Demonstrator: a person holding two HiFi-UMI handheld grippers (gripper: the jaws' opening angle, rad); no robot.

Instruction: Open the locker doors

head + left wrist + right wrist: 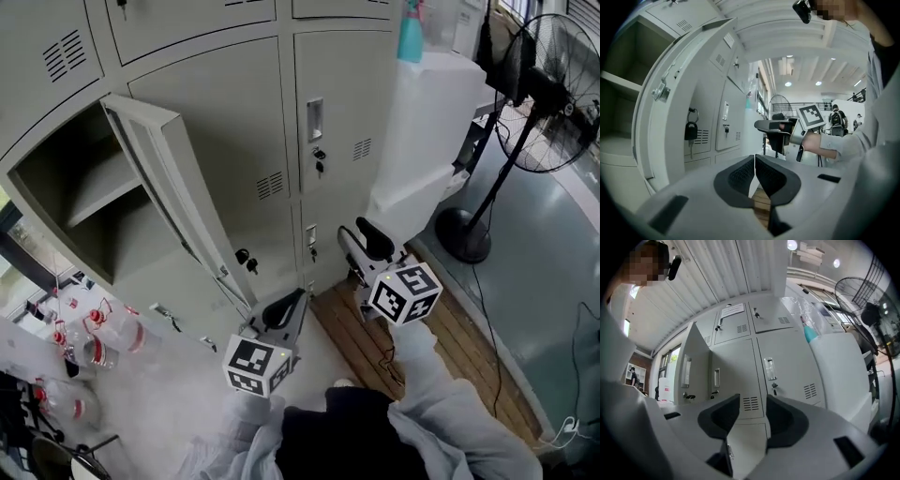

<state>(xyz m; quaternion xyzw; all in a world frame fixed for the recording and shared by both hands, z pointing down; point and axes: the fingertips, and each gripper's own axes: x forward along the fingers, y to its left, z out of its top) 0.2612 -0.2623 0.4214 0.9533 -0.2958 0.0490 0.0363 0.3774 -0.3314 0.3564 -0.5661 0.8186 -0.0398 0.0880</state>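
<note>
A bank of grey lockers fills the head view. One door (178, 206) at the left stands swung open, showing a bare compartment with a shelf (89, 192). The doors beside it (234, 141) and to the right (342, 103) are closed, with keys in their locks. My left gripper (298, 300) is shut on nothing, low beside the open door's bottom corner. The left gripper view shows its pads (740, 176) touching and a key fob (691, 129) hanging on that door. My right gripper (356, 232) is open, in front of the lower right closed door (319, 246), apart from it.
A tall white cabinet (431, 141) stands right of the lockers with a teal bottle (410, 33) on top. A standing fan (539, 94) is at the far right. Wooden slats (441, 347) lie underfoot. Several water bottles (94, 337) sit at the lower left.
</note>
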